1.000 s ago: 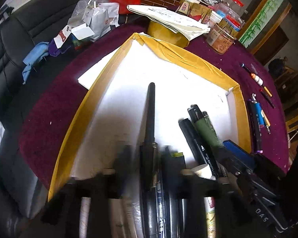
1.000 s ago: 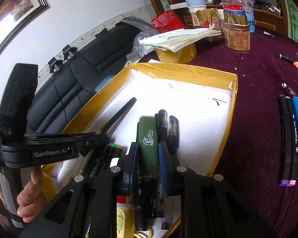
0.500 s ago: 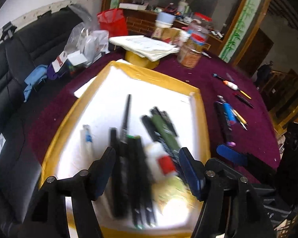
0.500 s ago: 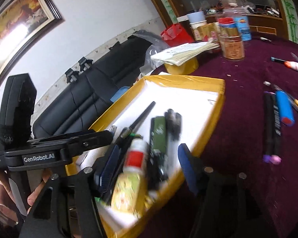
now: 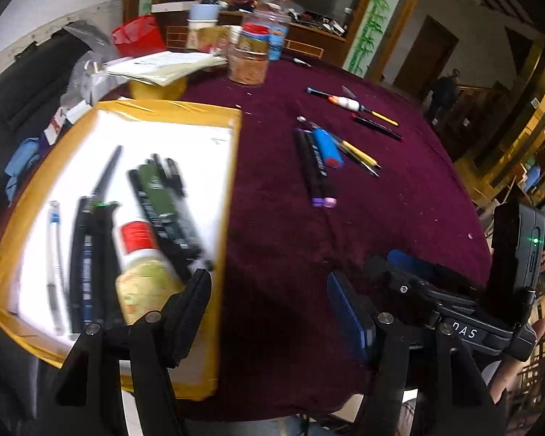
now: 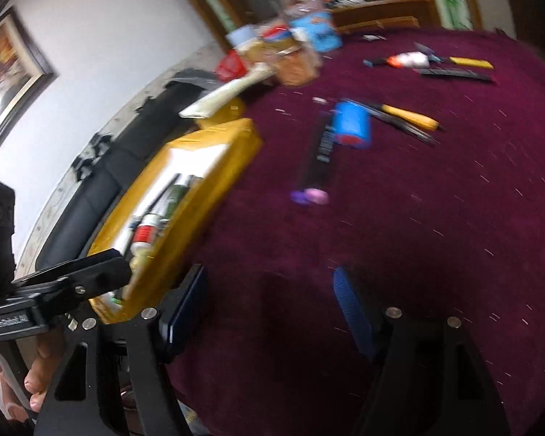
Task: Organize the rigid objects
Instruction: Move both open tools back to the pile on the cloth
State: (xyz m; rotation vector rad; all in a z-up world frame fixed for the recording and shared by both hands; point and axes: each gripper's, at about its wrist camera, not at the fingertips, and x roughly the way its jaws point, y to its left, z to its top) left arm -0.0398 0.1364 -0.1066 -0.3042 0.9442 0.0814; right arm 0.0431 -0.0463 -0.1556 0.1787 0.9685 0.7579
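Both tongs hang level above the maroon worktop, fingers pointing forward. The left tongs are spread wide with nothing between them, their left finger over the near corner of the yellow-rimmed tray. The right tongs gape equally wide and hold nothing. Inside the tray lie dark pens and a red-capped bottle. Two black markers and a blue cylinder lie on the cloth well right of the tray.

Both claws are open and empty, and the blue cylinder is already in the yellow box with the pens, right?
Not quite. The left wrist view shows the blue cylinder on the purple tablecloth, outside the yellow box. Both the left claw and right claw are open, empty.
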